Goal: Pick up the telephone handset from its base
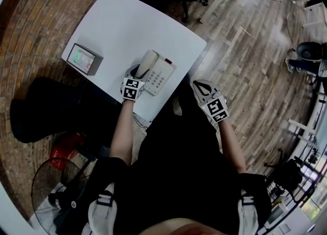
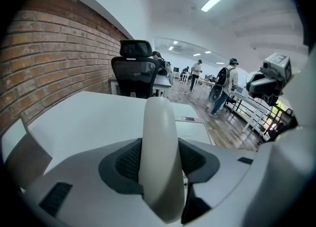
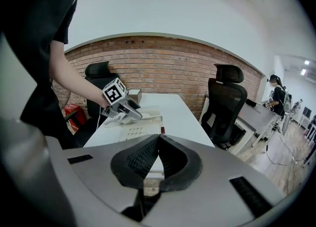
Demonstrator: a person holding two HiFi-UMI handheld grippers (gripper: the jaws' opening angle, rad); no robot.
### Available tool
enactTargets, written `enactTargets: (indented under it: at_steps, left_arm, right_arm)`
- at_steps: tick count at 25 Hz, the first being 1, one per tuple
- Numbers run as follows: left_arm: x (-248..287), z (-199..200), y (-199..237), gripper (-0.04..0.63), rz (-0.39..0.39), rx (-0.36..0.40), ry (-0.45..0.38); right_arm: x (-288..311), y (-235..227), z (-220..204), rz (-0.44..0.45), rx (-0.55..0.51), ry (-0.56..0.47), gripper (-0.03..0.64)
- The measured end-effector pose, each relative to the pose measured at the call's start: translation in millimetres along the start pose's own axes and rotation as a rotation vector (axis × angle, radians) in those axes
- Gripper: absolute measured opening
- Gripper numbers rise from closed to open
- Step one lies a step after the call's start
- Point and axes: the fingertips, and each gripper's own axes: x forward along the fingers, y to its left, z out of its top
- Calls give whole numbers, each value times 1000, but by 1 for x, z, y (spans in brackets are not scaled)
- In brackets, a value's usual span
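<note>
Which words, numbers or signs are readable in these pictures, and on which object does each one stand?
None can be read.
telephone keypad: key marks too small.
label on telephone base: blurred.
screen box: display too small.
marker cubes: square patterns, no letters.

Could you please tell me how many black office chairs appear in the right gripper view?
2: one black high-backed office chair against the brick wall behind the person's forearm, another right of the white table. Others may be hidden.
</note>
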Motion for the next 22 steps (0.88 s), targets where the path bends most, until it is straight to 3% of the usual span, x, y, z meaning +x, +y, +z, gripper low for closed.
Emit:
enactTargets:
  at_steps: [14, 22]
  left_arm:
    - [-39, 16, -6, 219, 18, -45, -84]
    - [-64, 22, -22, 219, -23, -75, -138]
  right_arm:
    - [-7, 18, 10, -3, -26, -30, -2]
    - [-7, 25, 14, -1, -37, -55, -2]
